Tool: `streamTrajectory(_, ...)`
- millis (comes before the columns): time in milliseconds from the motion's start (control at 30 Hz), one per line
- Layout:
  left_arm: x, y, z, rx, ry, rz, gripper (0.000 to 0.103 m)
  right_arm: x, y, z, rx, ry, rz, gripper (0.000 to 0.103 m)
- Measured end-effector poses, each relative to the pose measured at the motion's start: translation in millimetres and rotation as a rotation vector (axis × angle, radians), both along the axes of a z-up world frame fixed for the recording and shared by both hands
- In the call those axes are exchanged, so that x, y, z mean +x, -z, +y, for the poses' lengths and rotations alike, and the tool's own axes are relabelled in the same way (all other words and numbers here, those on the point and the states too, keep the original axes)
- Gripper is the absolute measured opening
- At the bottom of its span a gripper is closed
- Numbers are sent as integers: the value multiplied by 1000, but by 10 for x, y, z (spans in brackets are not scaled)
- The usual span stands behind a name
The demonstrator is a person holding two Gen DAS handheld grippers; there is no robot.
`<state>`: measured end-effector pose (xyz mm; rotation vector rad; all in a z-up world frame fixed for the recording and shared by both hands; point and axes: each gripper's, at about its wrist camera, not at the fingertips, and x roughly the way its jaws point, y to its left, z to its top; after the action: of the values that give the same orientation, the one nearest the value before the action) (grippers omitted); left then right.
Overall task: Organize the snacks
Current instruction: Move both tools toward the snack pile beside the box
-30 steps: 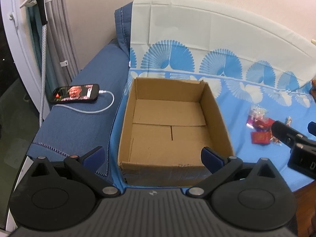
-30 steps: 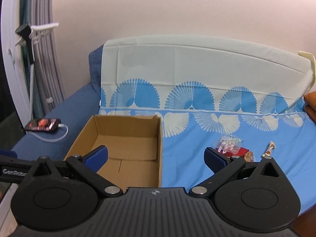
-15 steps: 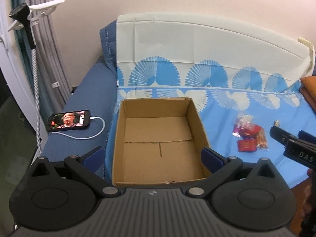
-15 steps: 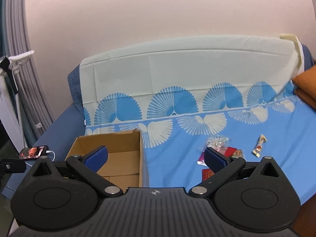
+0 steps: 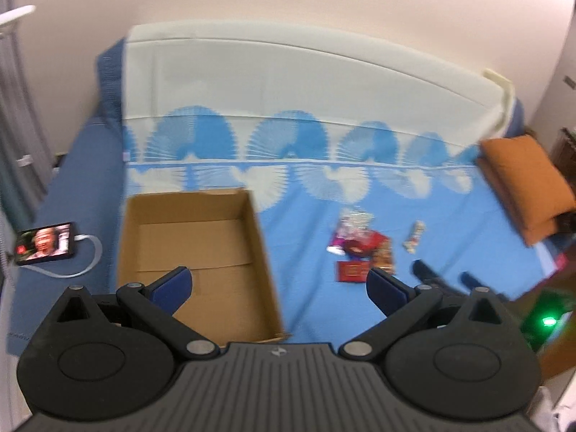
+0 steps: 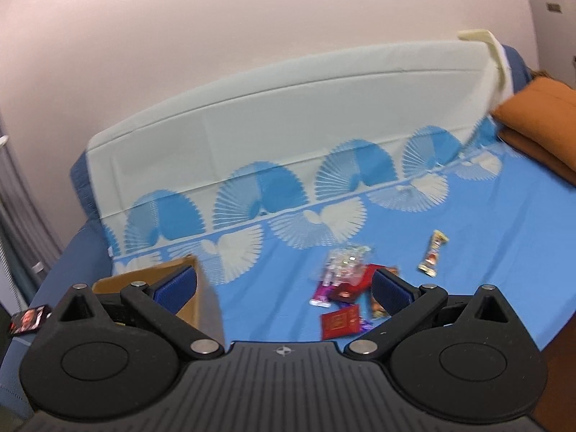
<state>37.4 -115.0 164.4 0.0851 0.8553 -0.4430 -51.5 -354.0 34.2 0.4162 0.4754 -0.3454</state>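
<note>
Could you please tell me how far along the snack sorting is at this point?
Nothing looks done yet: the cardboard box is empty. Nothing is in hand either; the left claw and right claw are both open. Left to do: the snack pile and the lone candy bar on the blue sheet.
</note>
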Motion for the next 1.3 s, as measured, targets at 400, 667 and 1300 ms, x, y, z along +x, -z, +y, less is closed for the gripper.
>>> streamTrajectory(400,54,-163,-739,-33,93,4,103,-92,269,-655,75,140,16,103)
streamTrajectory(667,65,-154,-1097,-34,143,1,103,-151,400,-977,96,198,24,103)
streamTrajectory(1300,221,153,-1704,-2,191,48,103,-307,702,-1470,129,301,55,103)
